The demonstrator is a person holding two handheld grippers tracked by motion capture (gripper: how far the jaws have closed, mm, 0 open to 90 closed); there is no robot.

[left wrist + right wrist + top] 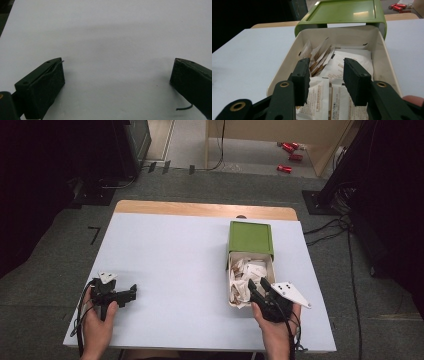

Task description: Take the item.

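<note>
Cream plastic, that is what the open drawer point(271, 270) is made of, pulled toward the person from under a green box point(251, 238) on the right half of the pale table point(175, 270). It is heaped with white paper sachets point(342, 66), some printed with small brown text. The right gripper point(256, 285) hangs just over the near end of that heap, its jaws partly apart; in the right gripper view a gap shows between them above the sachets, and as far as I can tell from this angle they pinch nothing. The left gripper point(131, 293) rests well apart on the table's near left side, jaws spread wide with bare tabletop between them. Red cans point(289, 150) lie on the floor beyond the table.
</note>
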